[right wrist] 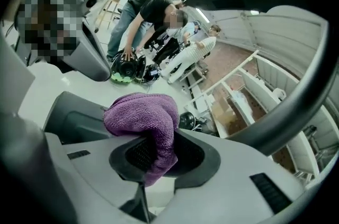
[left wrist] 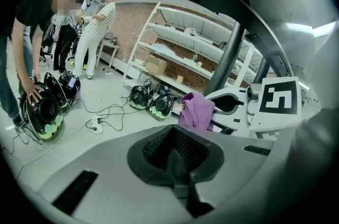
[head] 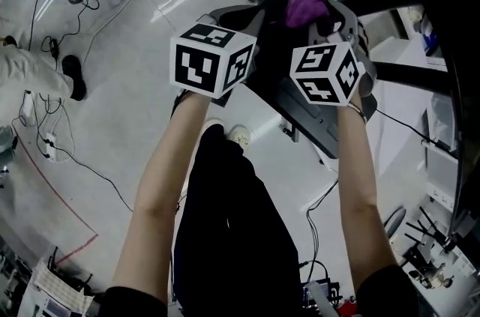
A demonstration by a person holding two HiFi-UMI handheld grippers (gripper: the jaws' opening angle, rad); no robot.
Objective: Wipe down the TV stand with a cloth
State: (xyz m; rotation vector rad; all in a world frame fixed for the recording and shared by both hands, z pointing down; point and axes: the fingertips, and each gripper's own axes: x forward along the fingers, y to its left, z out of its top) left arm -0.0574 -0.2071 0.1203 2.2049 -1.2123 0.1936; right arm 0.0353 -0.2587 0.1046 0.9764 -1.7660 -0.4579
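Far L: bystanders bent over black gear on the floor point(head: 135, 83), w/ loose cables point(left wrist: 114, 112) and a power strip point(left wrist: 96, 125) trailing across it. Trip or snag risk if the person walks that way w/ both arms up.

Left claw point(left wrist: 177, 157): jaws pressed together, nothing between them, held in the air just beside the other one. It can't steady anything as is. Being so near the R one, the two bodies could knock together on a sweep.

Purple cloth point(right wrist: 143, 117): up in the air, not on any surface. Most of it bunches above and to the L of the jaws and only a narrow fold runs down through them.

Right claw point(right wrist: 153, 157): clamped on that fold. Main worry, imo: the grip is on a thin bit, so drag against a surface could pull the cloth out, or the loose bulk could flop over and hard claw tips would scrape the furniture instead of fabric. The bunch also blocks part of this claw's own view.

No TV stand I can pick out in any view, so wiping hasn't begun. The person prob needs to turn or step to reach it, hence the cable worry. Shelving point(left wrist: 185, 53) stands well apart, in the background.
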